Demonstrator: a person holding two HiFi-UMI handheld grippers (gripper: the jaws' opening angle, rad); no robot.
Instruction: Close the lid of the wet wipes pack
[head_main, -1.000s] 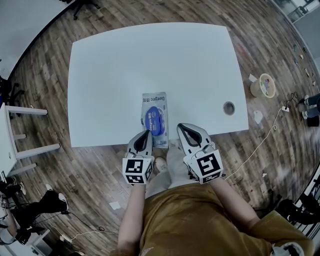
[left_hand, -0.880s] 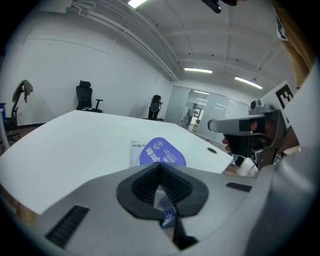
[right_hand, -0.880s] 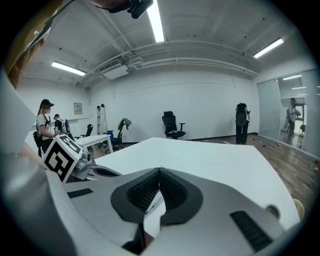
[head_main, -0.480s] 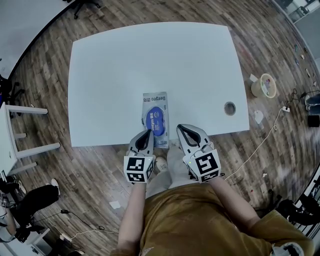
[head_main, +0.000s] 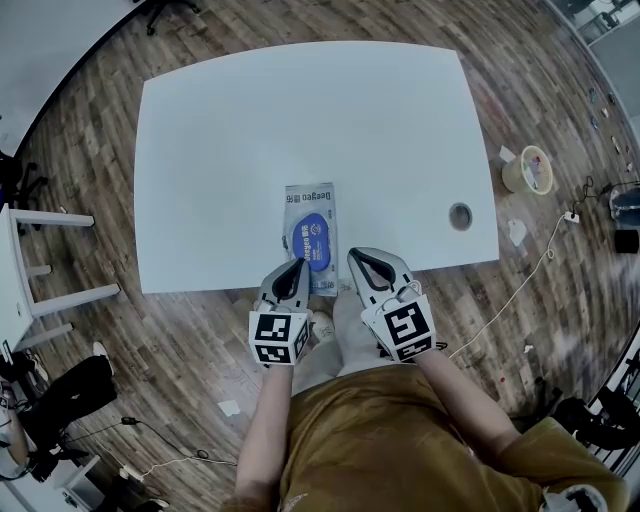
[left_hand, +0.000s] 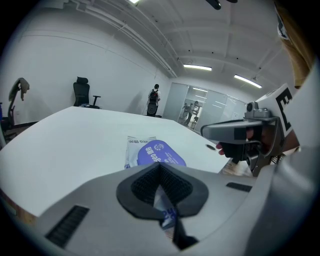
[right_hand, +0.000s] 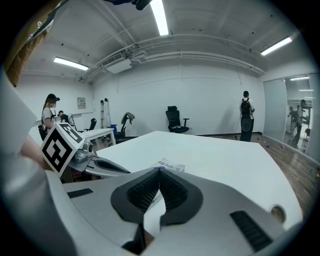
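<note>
Two sets of fingers pressed together, nothing held. Pack (head_main: 310, 205) lies flat near the counter's (head_main: 250, 130) front edge, long axis running away from the person, dead ahead of the left gripper (head_main: 293, 272). Right gripper (head_main: 362, 262) sits just off to its side. Lid (head_main: 311, 240) looks flat to me.

Wipes pack (head_main: 311, 238) on table (head_main: 220, 150), near end between left gripper (head_main: 297, 265), right gripper (head_main: 356, 256)

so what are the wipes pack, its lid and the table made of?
Wipes pack: looks like soft plastic film, white, printed.
Lid: likely rigid plastic, a smooth blue oval.
Table: matte white top, probably laminate; can't confirm.
</note>
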